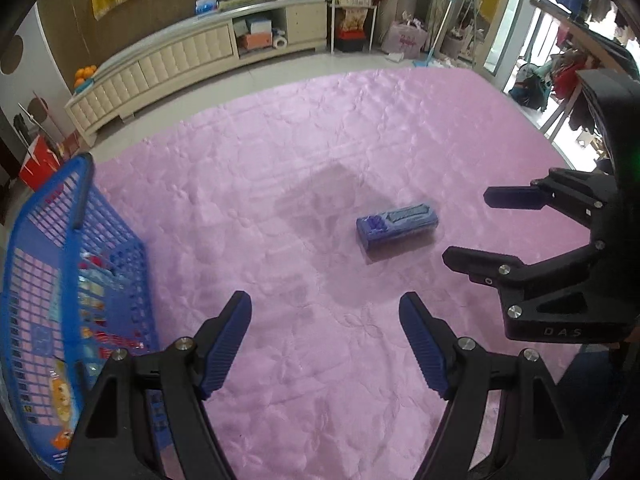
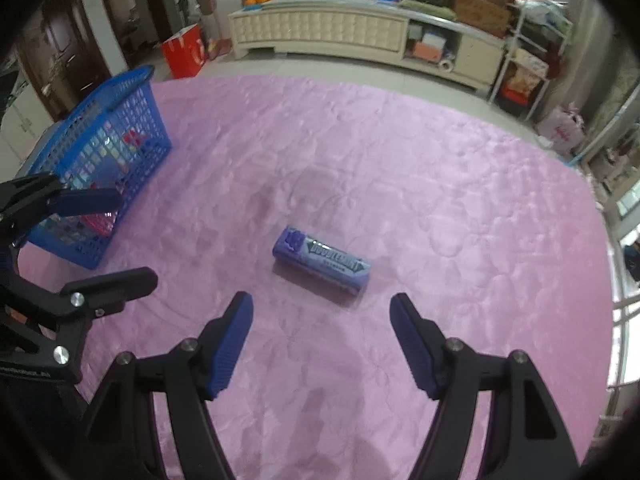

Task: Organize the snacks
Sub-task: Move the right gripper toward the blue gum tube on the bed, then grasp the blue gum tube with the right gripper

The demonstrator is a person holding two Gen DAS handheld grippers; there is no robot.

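A purple gum pack (image 1: 397, 229) (image 2: 321, 265) lies flat on the pink quilted cloth (image 1: 320, 160) (image 2: 440, 200). A blue plastic basket (image 1: 60, 280) (image 2: 104, 152) with several snack packets inside stands at the left. My left gripper (image 1: 325, 312) hangs open above bare cloth, between the basket and the pack. My right gripper (image 2: 321, 312) is open too, just short of the pack, with nothing between its blue pads. In the left wrist view the right gripper (image 1: 466, 227) shows at the right of the pack. The left gripper (image 2: 134, 236) appears by the basket in the right wrist view.
A long cream cabinet (image 1: 180, 64) (image 2: 340, 32) runs along the far wall. A red paper bag (image 2: 185, 54) stands on the floor beyond the basket. Shelving and bags (image 2: 528, 68) crowd the far right corner. The cloth's edge curves close on the right.
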